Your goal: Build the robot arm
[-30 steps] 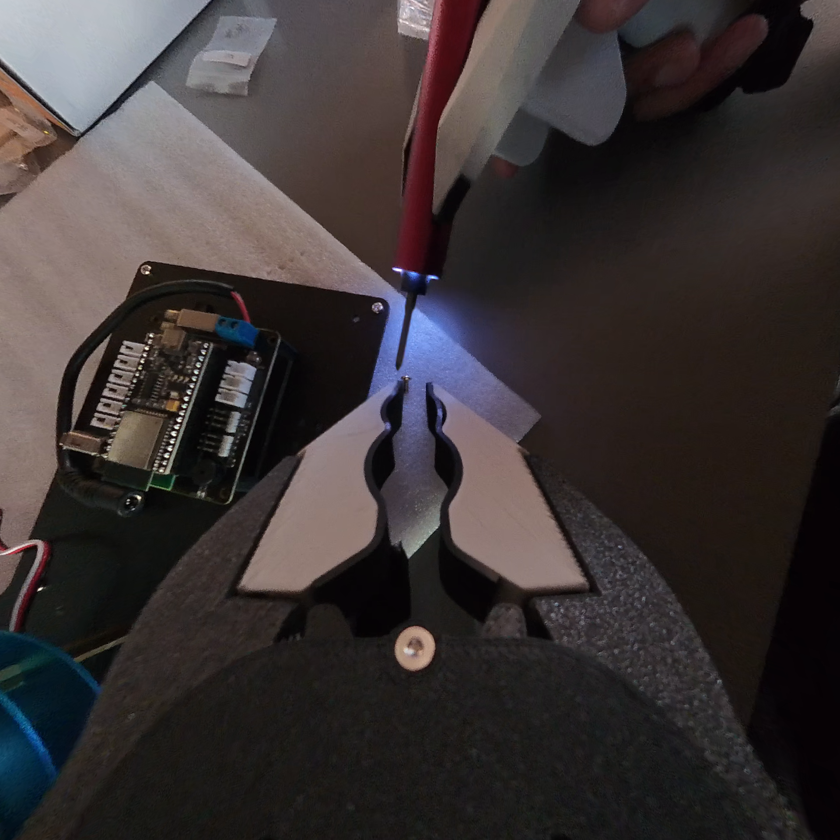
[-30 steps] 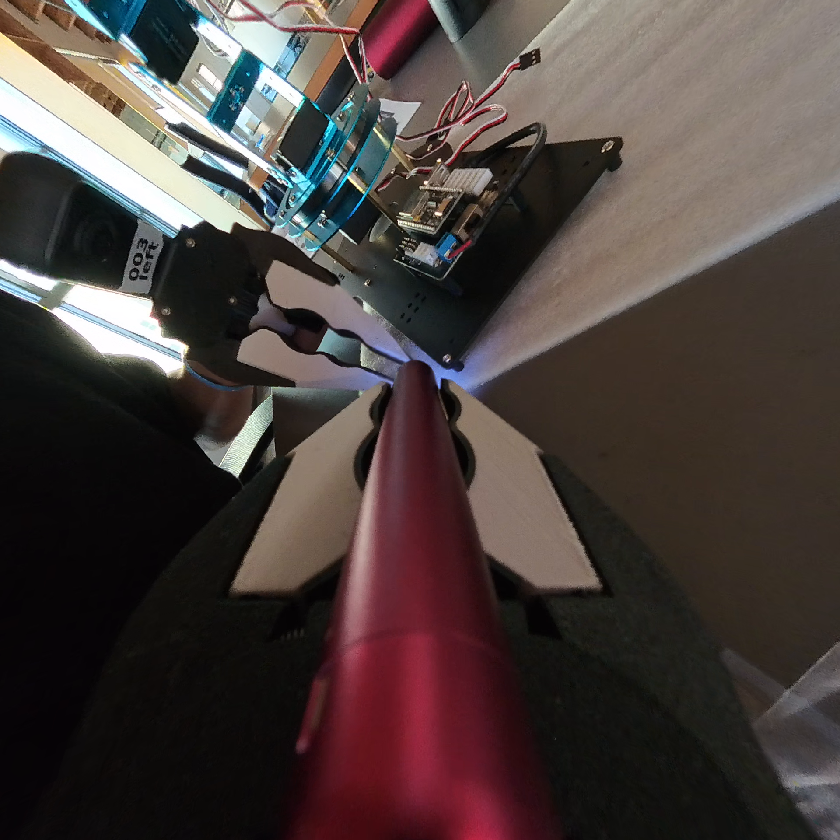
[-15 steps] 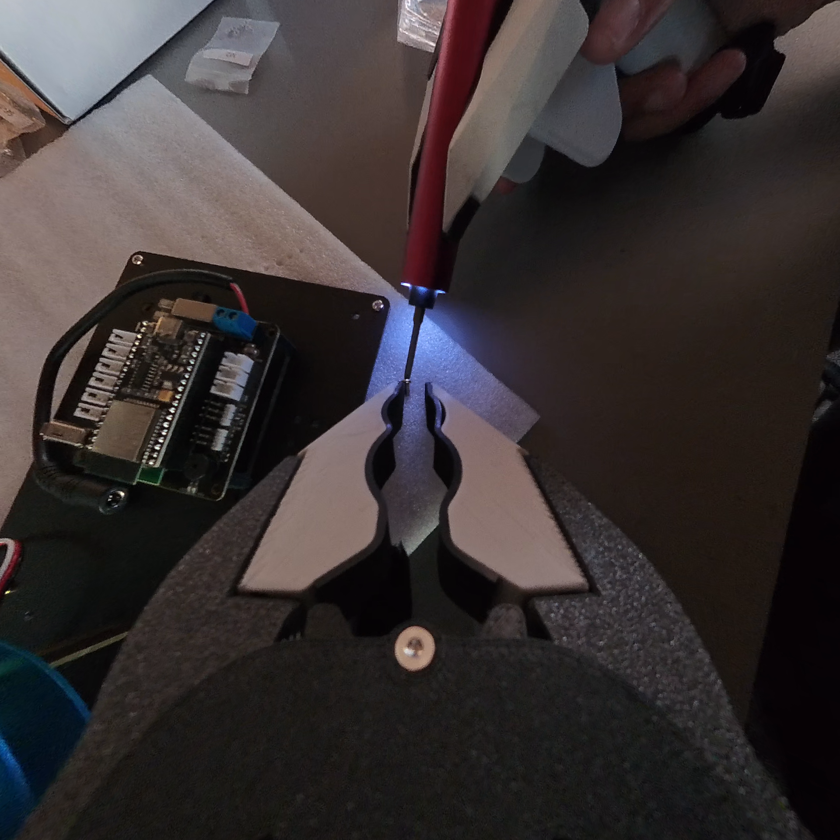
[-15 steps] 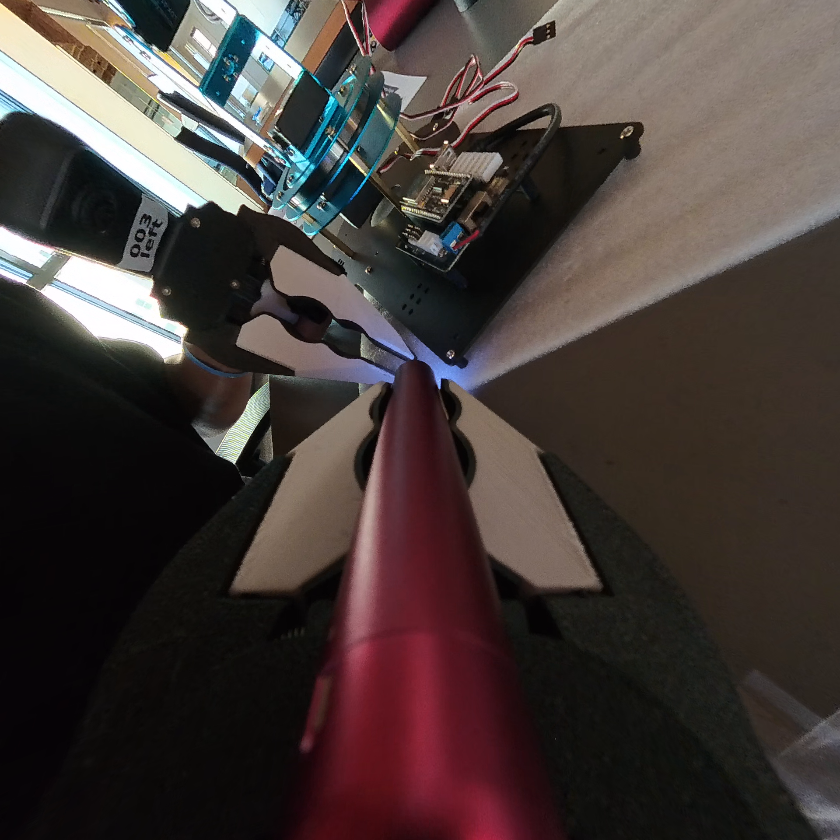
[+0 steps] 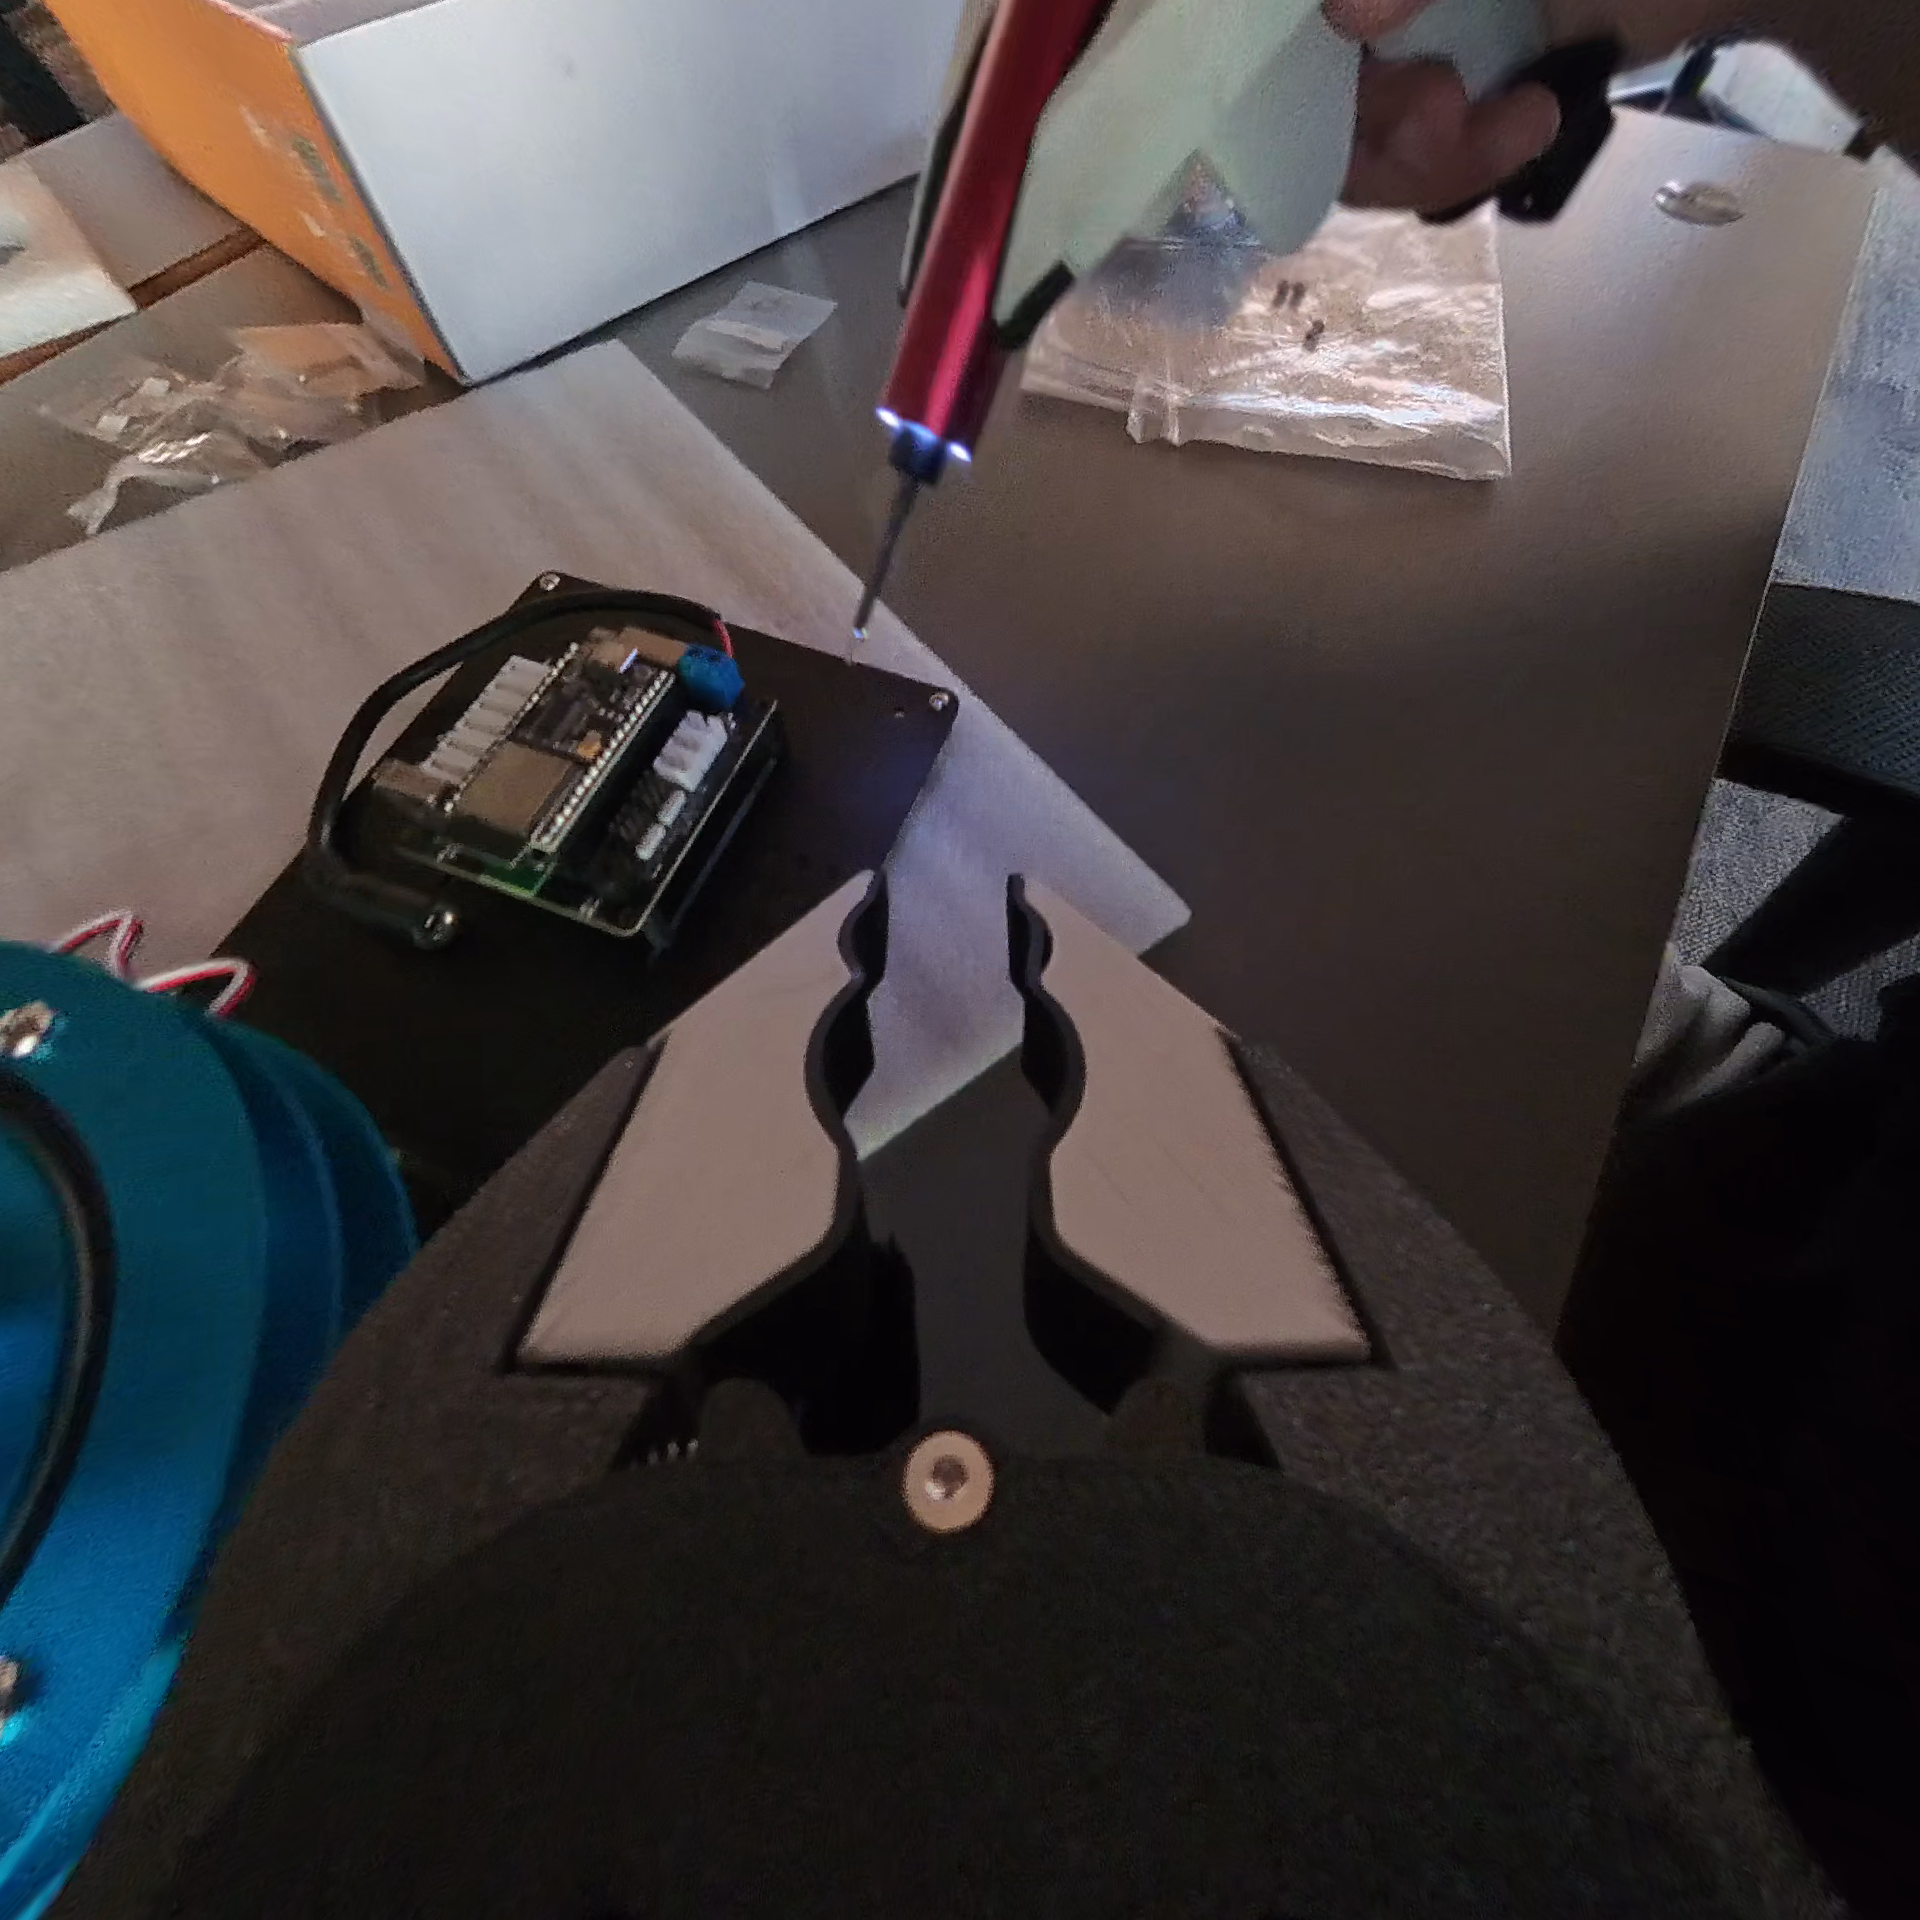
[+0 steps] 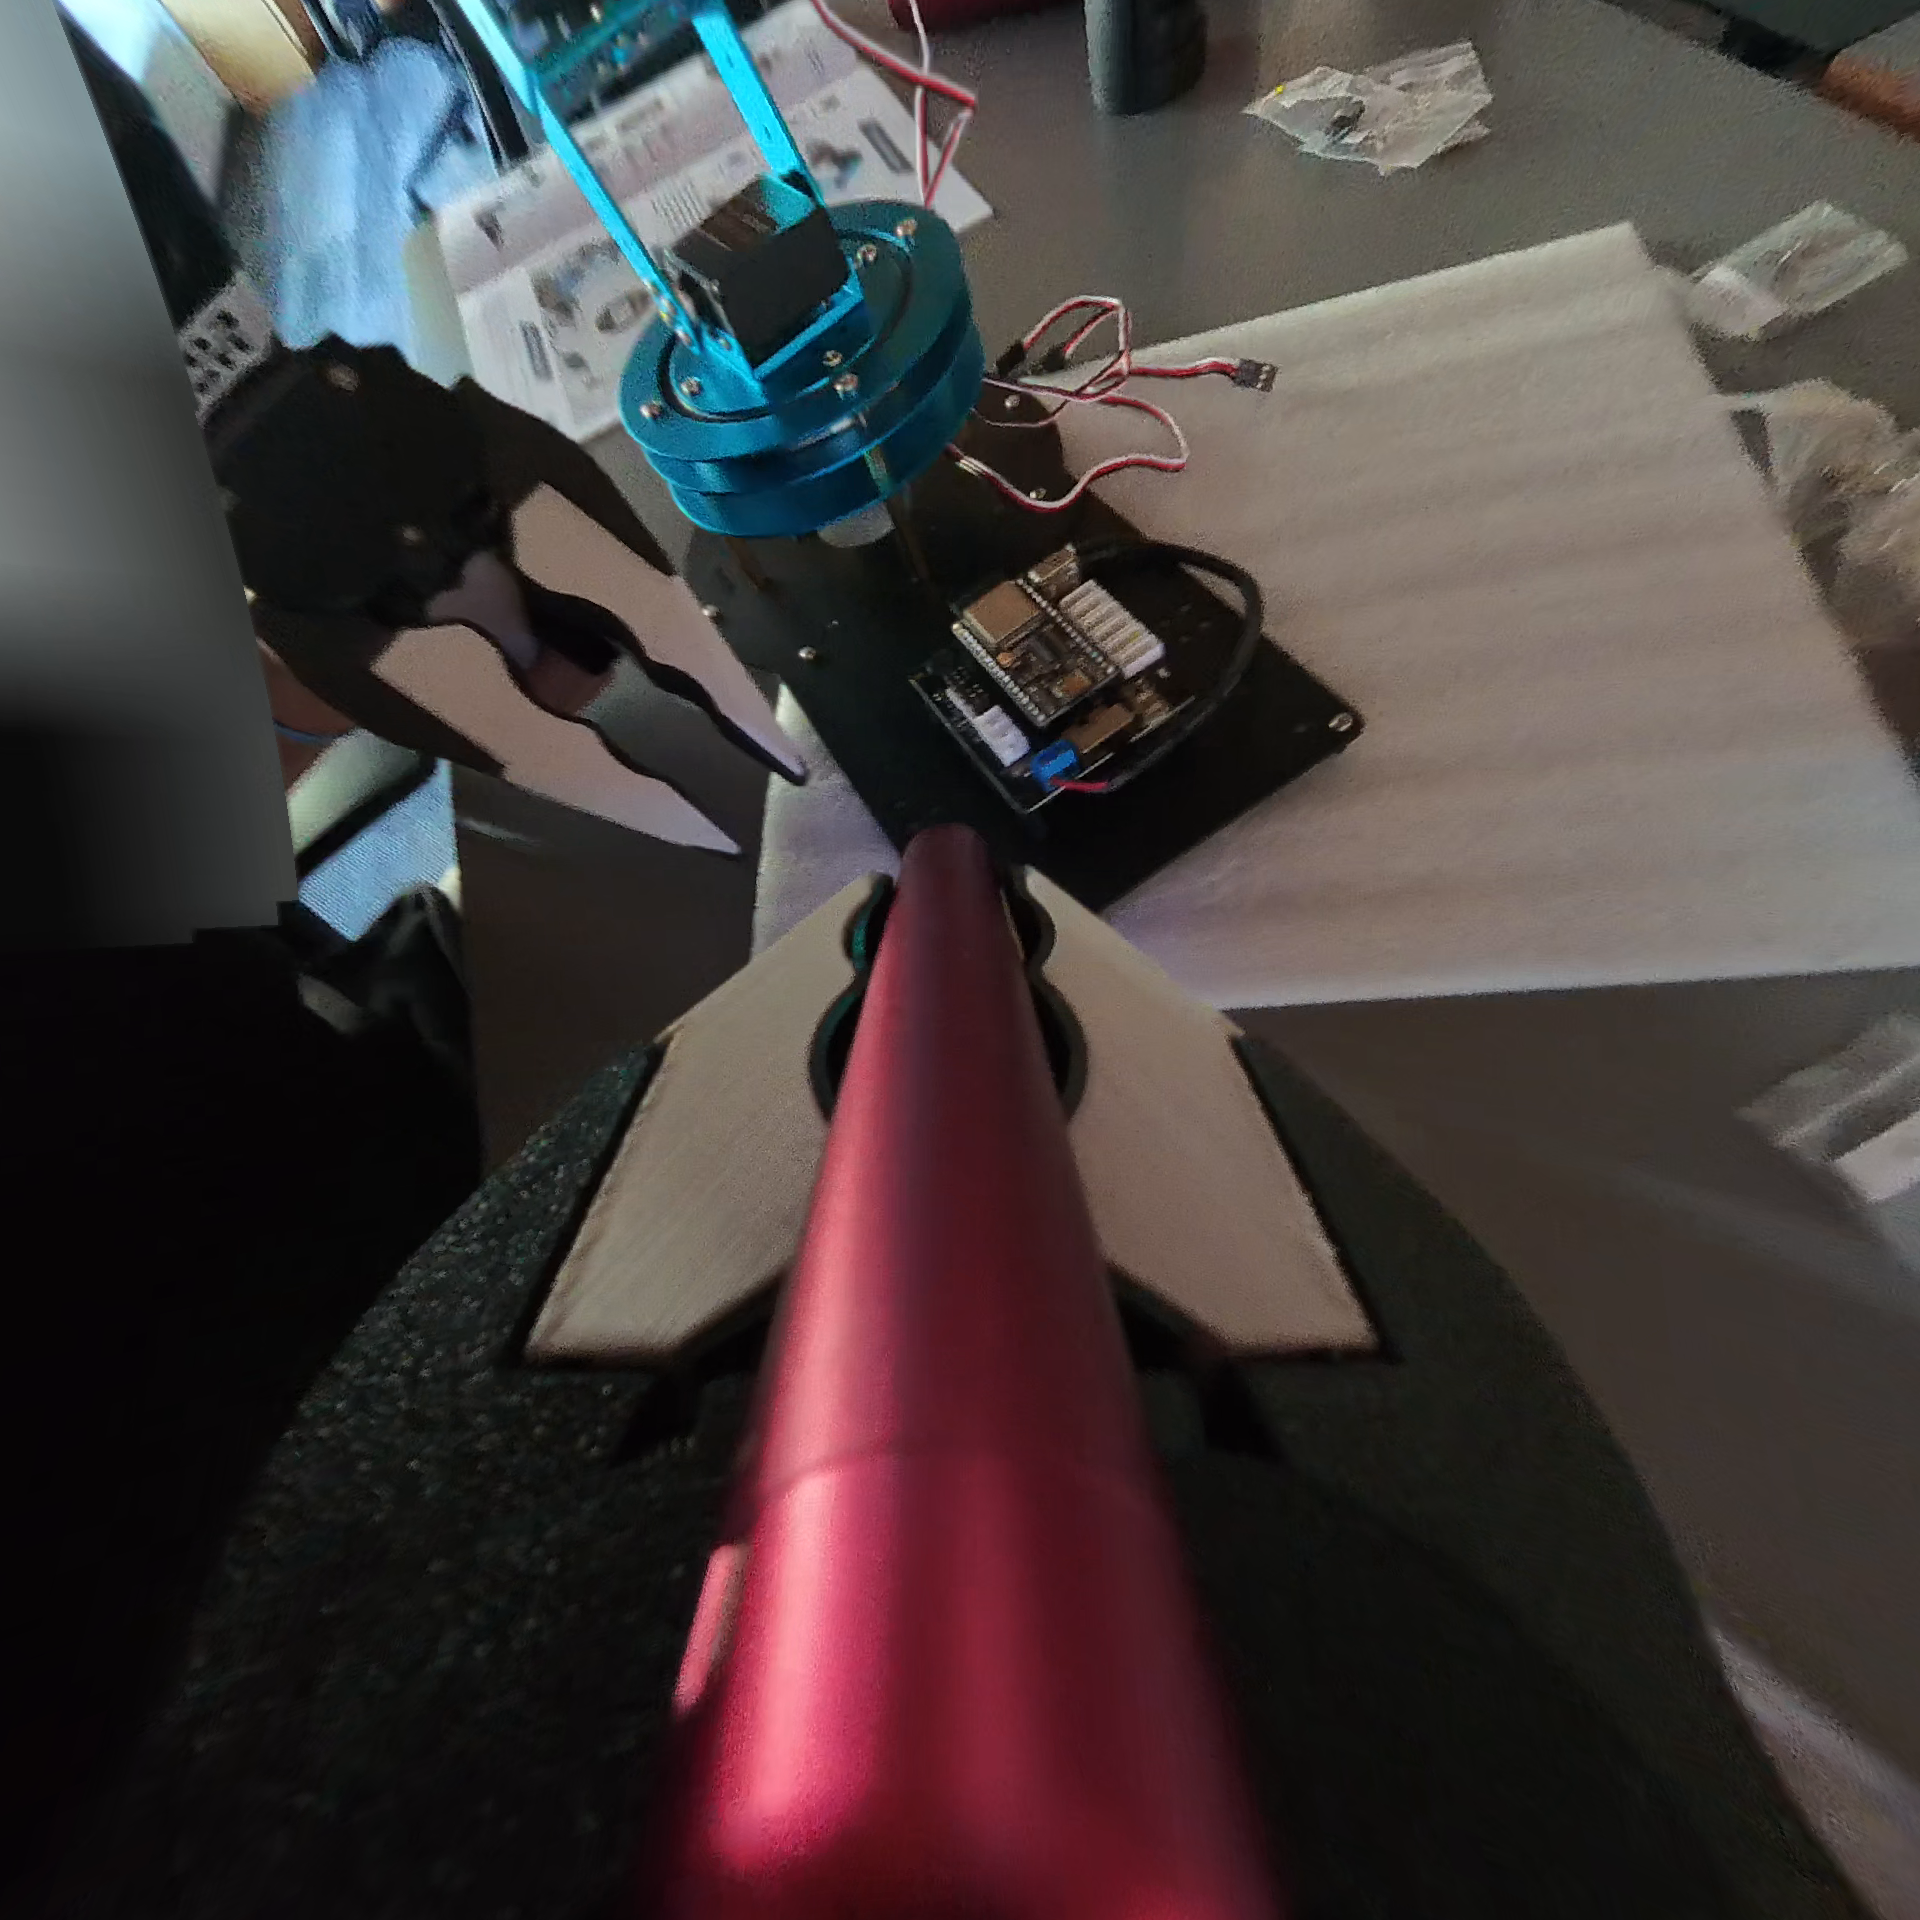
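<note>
The slim, rigid red screwdriver [image 6: 935,1299] is being pinched along its smooth barrel by the right gripper [image 6: 940,894], tip over the black baseplate [image 5: 831,790] at 12 o'clock, while the left gripper [image 5: 945,894] is being kept spread, empty.

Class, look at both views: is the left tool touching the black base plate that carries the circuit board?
Apart. In the right wrist view, the left tool hangs open beside the black base plate, with white foam sheet visible between its tips and the plate's edge.

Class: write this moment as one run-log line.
right gripper: shut on red screwdriver | bit over black plate | left gripper: open, empty, above foam sheet
</note>
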The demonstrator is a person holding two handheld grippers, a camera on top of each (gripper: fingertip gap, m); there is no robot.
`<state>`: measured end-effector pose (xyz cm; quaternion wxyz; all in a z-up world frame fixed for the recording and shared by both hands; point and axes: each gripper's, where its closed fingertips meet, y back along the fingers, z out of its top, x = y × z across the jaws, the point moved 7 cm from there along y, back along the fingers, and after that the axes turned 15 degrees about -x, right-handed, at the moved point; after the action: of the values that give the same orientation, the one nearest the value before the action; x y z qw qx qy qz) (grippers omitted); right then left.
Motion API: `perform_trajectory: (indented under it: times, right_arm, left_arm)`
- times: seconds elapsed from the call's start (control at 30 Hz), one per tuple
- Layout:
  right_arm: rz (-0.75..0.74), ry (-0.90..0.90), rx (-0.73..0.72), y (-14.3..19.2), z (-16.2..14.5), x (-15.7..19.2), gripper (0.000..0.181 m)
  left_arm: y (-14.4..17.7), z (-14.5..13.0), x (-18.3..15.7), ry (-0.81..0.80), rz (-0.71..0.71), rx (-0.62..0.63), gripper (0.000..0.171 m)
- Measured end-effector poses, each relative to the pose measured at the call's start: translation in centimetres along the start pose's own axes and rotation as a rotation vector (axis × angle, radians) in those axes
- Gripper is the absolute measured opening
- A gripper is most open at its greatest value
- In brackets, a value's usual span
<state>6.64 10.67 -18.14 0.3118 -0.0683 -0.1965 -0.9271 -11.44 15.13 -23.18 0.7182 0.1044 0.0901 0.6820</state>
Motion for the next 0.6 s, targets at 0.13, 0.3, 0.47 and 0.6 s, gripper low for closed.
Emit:
perform_trajectory:
  times: [0.13,0.3,0.47,0.6]
  right_arm:
    - [0.000,0.093,0.084,-1.1,1.8,-0.9,0.022]
    - [0.008,0.135,0.152,-2.2,2.2,-1.1,0.022]
    - [0.010,0.128,0.182,-2.7,2.1,-1.1,0.022]
    - [0.002,0.135,0.202,-3.0,2.1,-1.1,0.022]
  left_arm:
    - [1.9,-0.5,0.0,0.006,0.037,-0.022,0.021]
    - [3.9,-1.2,0.4,0.036,0.077,-0.050,0.022]
    - [4.9,-1.0,0.6,0.057,0.070,-0.104,0.022]
    - [5.0,-1.0,0.6,0.063,0.051,-0.110,0.023]
